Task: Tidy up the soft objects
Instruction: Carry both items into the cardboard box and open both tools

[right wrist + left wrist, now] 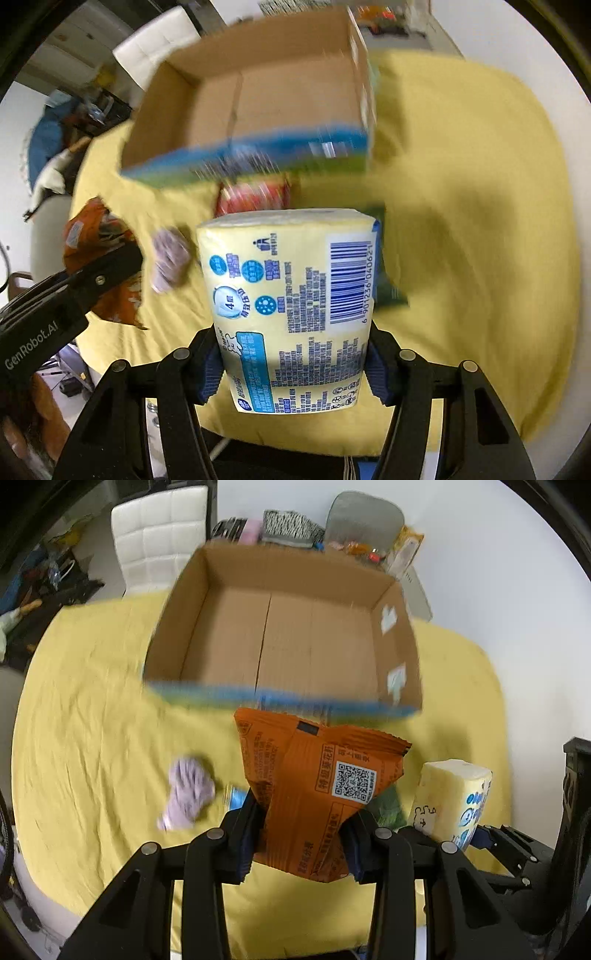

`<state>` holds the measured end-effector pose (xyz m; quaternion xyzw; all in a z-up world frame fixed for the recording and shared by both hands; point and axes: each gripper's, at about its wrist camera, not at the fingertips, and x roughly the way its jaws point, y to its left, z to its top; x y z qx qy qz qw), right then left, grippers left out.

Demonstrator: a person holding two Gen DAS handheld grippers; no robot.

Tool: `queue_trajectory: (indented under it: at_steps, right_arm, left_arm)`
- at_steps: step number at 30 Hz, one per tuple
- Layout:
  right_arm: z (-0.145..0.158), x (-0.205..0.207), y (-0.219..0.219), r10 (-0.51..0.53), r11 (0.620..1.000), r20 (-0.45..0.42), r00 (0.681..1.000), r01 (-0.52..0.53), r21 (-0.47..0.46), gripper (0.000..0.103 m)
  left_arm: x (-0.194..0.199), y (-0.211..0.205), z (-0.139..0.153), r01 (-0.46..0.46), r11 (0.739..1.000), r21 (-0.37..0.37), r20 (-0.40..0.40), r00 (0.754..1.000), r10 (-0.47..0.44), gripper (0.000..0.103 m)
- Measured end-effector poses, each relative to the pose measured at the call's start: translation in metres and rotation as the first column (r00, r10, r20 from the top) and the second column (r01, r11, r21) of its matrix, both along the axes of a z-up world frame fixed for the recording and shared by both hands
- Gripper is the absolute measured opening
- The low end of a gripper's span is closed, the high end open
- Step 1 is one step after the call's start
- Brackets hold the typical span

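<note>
My left gripper (303, 834) is shut on an orange snack bag (317, 786) and holds it above the yellow cloth, just in front of an open cardboard box (280, 638). My right gripper (291, 365) is shut on a pale yellow tissue pack (291, 310), also held up before the box (258, 96). The tissue pack shows at the right of the left wrist view (454, 801). The orange bag and left gripper show at the left of the right wrist view (103, 258). A lilac soft cloth (188, 794) lies on the yellow cloth.
The box is empty inside and has a blue front edge (280, 698). A red packet (255, 195) and a dark green packet (388, 288) lie on the yellow cloth (92, 720). A white chair (159, 539) and clutter stand behind the box.
</note>
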<state>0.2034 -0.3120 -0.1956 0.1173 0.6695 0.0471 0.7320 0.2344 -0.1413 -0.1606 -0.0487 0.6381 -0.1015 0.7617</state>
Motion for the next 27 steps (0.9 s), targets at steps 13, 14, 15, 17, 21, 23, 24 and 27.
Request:
queue_trajectory:
  at_steps: [13, 14, 15, 17, 21, 23, 24, 27]
  right_arm:
    - [-0.016, 0.175, -0.005, -0.039, 0.997, 0.044, 0.998, 0.041, -0.058, 0.065]
    - [-0.021, 0.186, -0.008, -0.034, 0.997, 0.036, 0.999, 0.036, -0.067, 0.065]
    - [-0.03, 0.198, -0.008, -0.038, 0.997, 0.024, 0.999, 0.04, -0.071, 0.065]
    - [-0.054, 0.221, 0.0, -0.034, 0.996, 0.003, 0.999, 0.034, -0.088, 0.065]
    - [-0.106, 0.258, 0.001, -0.047, 0.993, -0.038, 0.998, 0.043, -0.111, 0.065]
    - [-0.126, 0.268, -0.001, -0.047, 0.992, -0.048, 0.998, 0.041, -0.121, 0.065]
    - [-0.134, 0.273, -0.001, -0.045, 0.991, -0.057, 0.997, 0.038, -0.125, 0.065]
    - [-0.154, 0.285, 0.001, -0.043, 0.989, -0.082, 0.996, 0.031, -0.143, 0.065]
  left_arm:
    - [0.194, -0.013, -0.073, 0.013, 0.996, -0.085, -0.146, 0.989, -0.025, 0.036]
    - [0.206, -0.012, -0.082, 0.01, 0.995, -0.095, -0.165, 0.986, -0.026, 0.036]
    - [0.216, -0.013, -0.091, 0.014, 0.994, -0.108, -0.187, 0.982, -0.034, 0.036]
    - [0.239, -0.011, -0.112, 0.0, 0.992, -0.124, -0.228, 0.973, -0.028, 0.036]
    - [0.27, -0.007, -0.147, -0.013, 0.992, -0.129, -0.285, 0.958, -0.024, 0.036]
    - [0.278, -0.01, -0.162, -0.003, 0.992, -0.129, -0.307, 0.951, -0.037, 0.036]
    - [0.282, -0.012, -0.168, 0.007, 0.992, -0.123, -0.313, 0.949, -0.045, 0.037]
    - [0.288, -0.019, -0.179, 0.035, 0.992, -0.125, -0.324, 0.943, -0.074, 0.037]
